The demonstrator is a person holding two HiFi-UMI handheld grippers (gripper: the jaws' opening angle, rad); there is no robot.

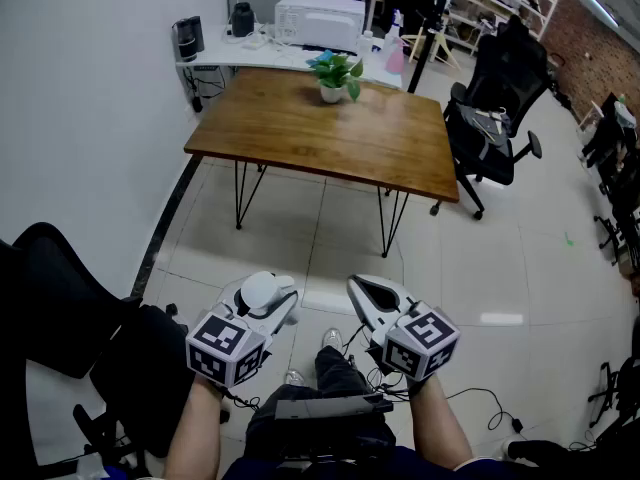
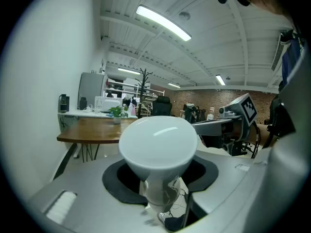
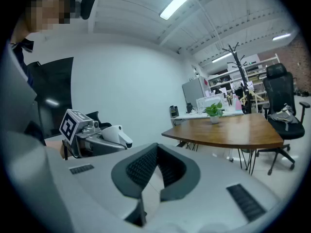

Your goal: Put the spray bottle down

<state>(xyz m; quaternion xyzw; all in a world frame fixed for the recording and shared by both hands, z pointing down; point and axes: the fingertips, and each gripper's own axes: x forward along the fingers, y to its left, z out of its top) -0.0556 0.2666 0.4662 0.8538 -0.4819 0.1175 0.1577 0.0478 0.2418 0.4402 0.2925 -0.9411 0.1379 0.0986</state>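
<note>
My left gripper is shut on a white spray bottle, held low in front of the person. In the left gripper view the bottle's rounded white body fills the space between the jaws. From the right gripper view, the bottle's nozzle sticks out of the left gripper. My right gripper hangs beside it, shut, nothing between its black pads. The wooden table stands well ahead, apart from both grippers.
A potted plant sits at the table's far edge. Behind it a white counter holds a white appliance. A black office chair stands right of the table, another at my near left. Cables lie on the tiled floor.
</note>
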